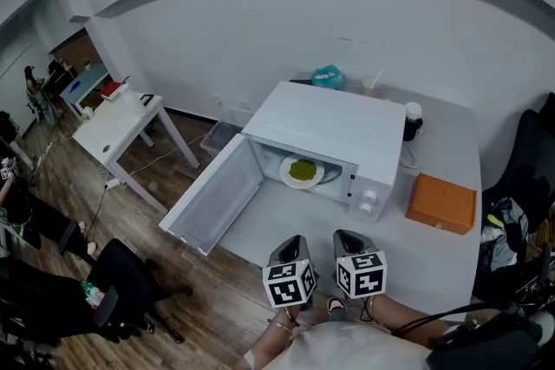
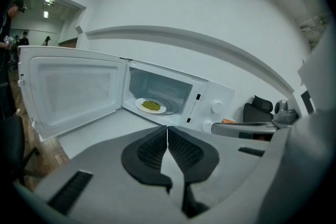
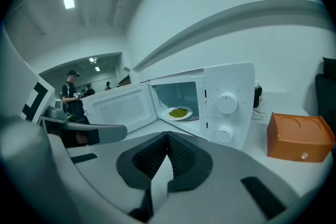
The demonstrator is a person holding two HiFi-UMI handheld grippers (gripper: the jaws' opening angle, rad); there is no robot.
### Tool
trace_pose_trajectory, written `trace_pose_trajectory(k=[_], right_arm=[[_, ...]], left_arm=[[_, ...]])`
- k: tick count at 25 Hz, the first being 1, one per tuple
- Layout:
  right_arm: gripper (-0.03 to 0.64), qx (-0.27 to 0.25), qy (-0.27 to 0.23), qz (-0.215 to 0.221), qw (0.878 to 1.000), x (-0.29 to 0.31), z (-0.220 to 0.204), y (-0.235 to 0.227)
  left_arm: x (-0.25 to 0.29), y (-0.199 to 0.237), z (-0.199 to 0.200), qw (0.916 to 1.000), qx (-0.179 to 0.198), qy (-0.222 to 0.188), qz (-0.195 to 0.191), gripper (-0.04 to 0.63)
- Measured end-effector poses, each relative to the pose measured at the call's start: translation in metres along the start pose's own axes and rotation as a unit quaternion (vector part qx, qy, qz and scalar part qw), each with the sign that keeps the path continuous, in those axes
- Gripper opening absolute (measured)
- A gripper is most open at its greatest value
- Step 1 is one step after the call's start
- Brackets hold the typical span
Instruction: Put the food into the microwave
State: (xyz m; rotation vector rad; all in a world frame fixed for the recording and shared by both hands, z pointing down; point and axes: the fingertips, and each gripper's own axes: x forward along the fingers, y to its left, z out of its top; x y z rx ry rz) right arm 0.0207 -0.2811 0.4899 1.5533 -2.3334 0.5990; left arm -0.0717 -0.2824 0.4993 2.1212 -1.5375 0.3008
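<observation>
Jaws on left gripper (image 2: 167, 136) and right gripper (image 3: 168, 141) were clenched, empty; food (image 2: 151, 106) sat inside microwave (image 2: 212, 106) ahead; door (image 2: 73, 89) needed pushing gently shut

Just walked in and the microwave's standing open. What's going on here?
A person holds a gripper in each hand. The left gripper and right gripper are both shut and empty, held back from the microwave. Its door is swung wide open, and the green food sits on a plate inside. The door is not yet closed.
</observation>
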Motion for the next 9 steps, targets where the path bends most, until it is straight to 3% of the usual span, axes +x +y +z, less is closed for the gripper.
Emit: trace_pose_trajectory(k=[9], right_arm=[[0.017, 0.000, 0.000, -0.007, 1.000, 0.0025, 0.0038, -0.0050]], left_arm=[[0.0058, -0.0003, -0.0004, 1.0000, -0.001, 0.004, -0.003, 0.009]])
